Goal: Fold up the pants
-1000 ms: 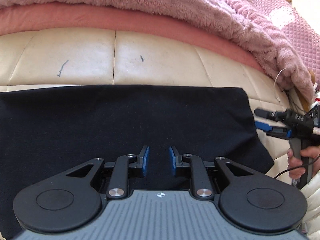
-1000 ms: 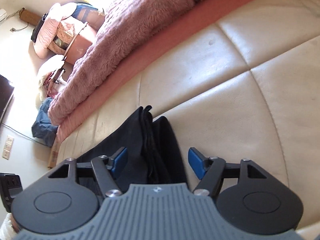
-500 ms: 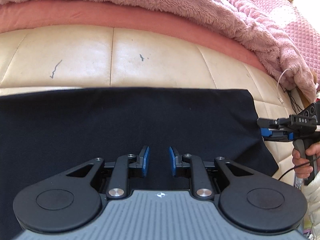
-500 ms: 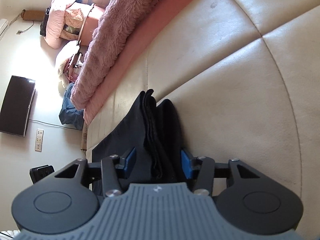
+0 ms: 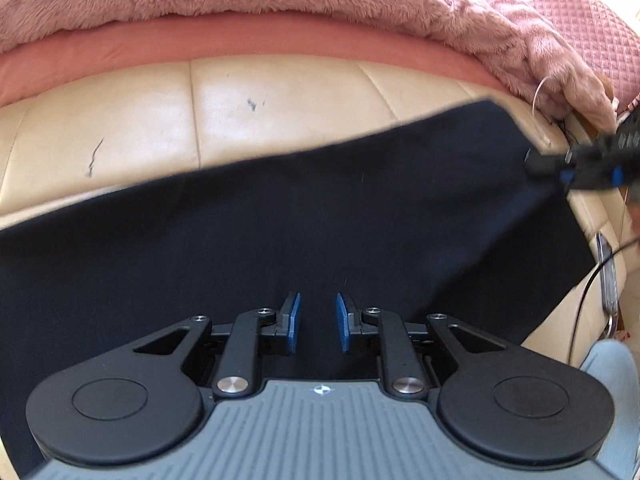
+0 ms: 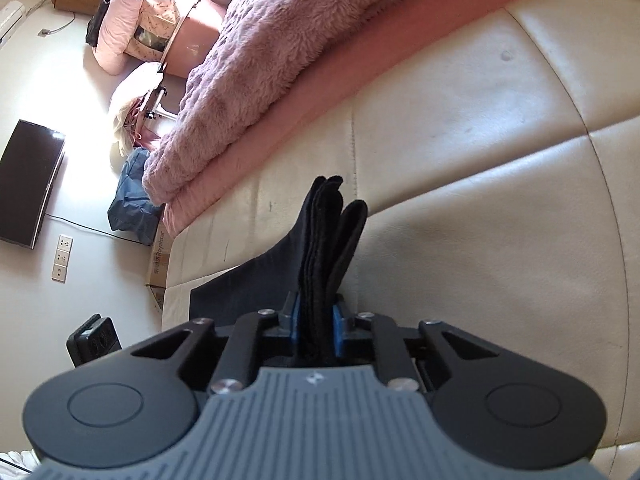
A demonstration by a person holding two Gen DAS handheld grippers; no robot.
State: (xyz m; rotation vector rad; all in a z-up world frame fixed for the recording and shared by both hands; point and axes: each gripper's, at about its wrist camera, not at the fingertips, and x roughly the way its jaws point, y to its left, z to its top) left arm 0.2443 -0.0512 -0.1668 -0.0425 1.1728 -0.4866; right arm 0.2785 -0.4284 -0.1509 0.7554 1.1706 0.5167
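While the right tongs (image 6: 316,330) clamp a bunched stack of layers at one end of the black fabric pants (image 5: 304,232), that end stands raised off the cream leather sofa seat (image 5: 280,108) and the cloth slopes down toward the other end, which lies flat on the cushion. The left tongs (image 5: 318,324) hover over the middle of the garment with their blue pads apart and nothing pinched between them, so they are released.

Several layers fan out loosely beyond the right pads. If the grip catches only some of them, I judge an inner layer could slip free as the end is carried over, leaving a crooked fold. With the left tongs not pinning the cloth, the whole garment might also drag across the smooth leather rather than fold on itself. The fluffy pink blanket (image 5: 320,4) heaped along the back of the seat could snag the lifted edge if it swings too far.

A second ago the pants lay flat with a level far edge, and the right jaws stood wide around the hem; they have just been closing on it, and that edge now tilts upward.
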